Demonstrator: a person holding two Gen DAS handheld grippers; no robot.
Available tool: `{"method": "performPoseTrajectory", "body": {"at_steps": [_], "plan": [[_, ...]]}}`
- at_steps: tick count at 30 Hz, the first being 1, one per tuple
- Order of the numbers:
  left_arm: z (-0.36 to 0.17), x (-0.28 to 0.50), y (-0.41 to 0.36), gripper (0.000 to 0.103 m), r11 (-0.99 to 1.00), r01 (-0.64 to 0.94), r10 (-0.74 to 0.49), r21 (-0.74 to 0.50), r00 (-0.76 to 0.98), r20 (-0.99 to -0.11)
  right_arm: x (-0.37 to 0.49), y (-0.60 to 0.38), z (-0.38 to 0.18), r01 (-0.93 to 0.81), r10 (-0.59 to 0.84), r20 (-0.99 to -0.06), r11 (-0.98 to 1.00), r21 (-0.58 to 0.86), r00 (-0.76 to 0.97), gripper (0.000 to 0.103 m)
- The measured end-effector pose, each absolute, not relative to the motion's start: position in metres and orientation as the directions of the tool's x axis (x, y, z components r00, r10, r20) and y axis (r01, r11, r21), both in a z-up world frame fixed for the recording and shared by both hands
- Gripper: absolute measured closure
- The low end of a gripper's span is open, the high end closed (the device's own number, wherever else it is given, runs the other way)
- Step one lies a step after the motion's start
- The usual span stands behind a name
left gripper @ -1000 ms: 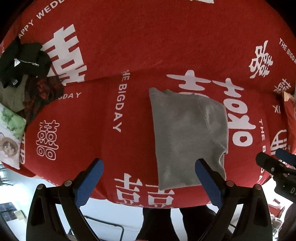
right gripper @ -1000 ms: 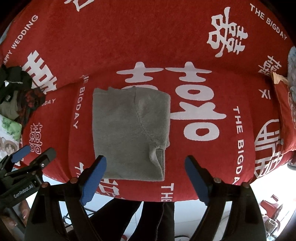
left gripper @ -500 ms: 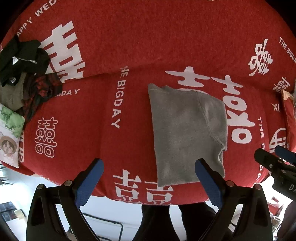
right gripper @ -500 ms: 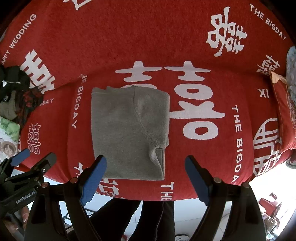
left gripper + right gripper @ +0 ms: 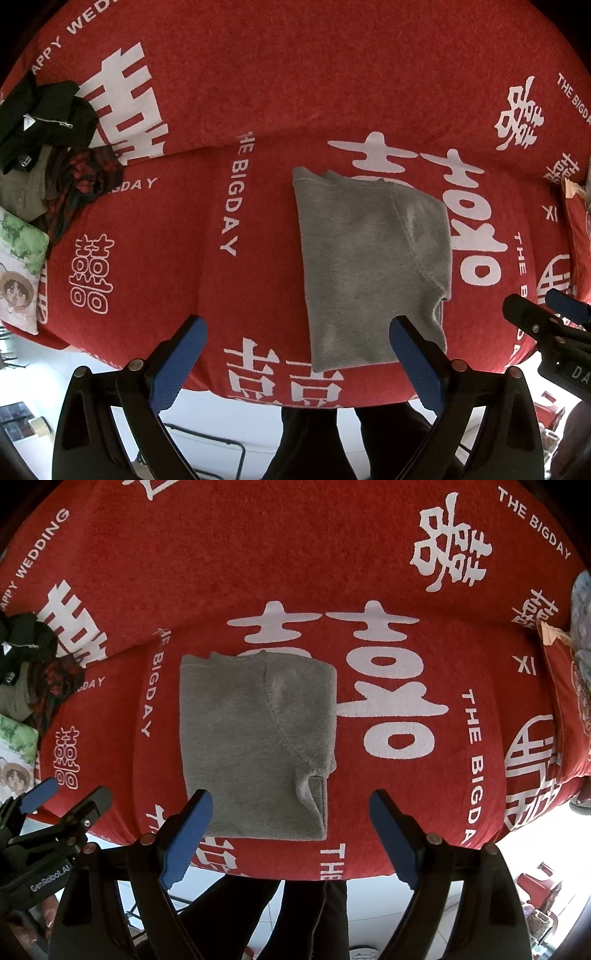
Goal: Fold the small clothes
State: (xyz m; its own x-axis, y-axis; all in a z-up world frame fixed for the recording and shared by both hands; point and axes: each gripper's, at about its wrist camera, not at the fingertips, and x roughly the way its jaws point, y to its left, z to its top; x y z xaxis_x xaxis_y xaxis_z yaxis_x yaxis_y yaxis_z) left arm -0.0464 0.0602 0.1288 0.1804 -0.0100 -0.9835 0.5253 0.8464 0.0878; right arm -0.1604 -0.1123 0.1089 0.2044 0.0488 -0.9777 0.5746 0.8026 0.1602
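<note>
A grey fleece garment lies folded into a rectangle on the red cover printed with white characters. It also shows in the right wrist view, with a sleeve cuff folded over at its near right corner. My left gripper is open and empty, held above the near edge, its right finger over the garment's near edge. My right gripper is open and empty, just short of the garment's near edge. Each gripper shows at the edge of the other's view.
A heap of dark and plaid clothes lies at the far left, beside a cartoon-print pillow. A red cushion sits at the right end. The person's dark trouser legs and white floor are below the front edge.
Both grippers have drawn back slightly toward the front edge, staying open. The garment lies unmoved.
</note>
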Motion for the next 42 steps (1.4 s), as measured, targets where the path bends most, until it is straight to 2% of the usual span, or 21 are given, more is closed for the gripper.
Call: {"method": "performPoseTrajectory", "body": {"at_steps": [42], "plan": [[0.1286, -0.0514, 0.0525, 0.004, 0.842, 0.532, -0.008, 0.089, 0.177, -0.984, -0.1583, -0.118, 0.1096, 0.567, 0.05, -0.978, 0.809, 0.158, 0.201, 0.014]]}}
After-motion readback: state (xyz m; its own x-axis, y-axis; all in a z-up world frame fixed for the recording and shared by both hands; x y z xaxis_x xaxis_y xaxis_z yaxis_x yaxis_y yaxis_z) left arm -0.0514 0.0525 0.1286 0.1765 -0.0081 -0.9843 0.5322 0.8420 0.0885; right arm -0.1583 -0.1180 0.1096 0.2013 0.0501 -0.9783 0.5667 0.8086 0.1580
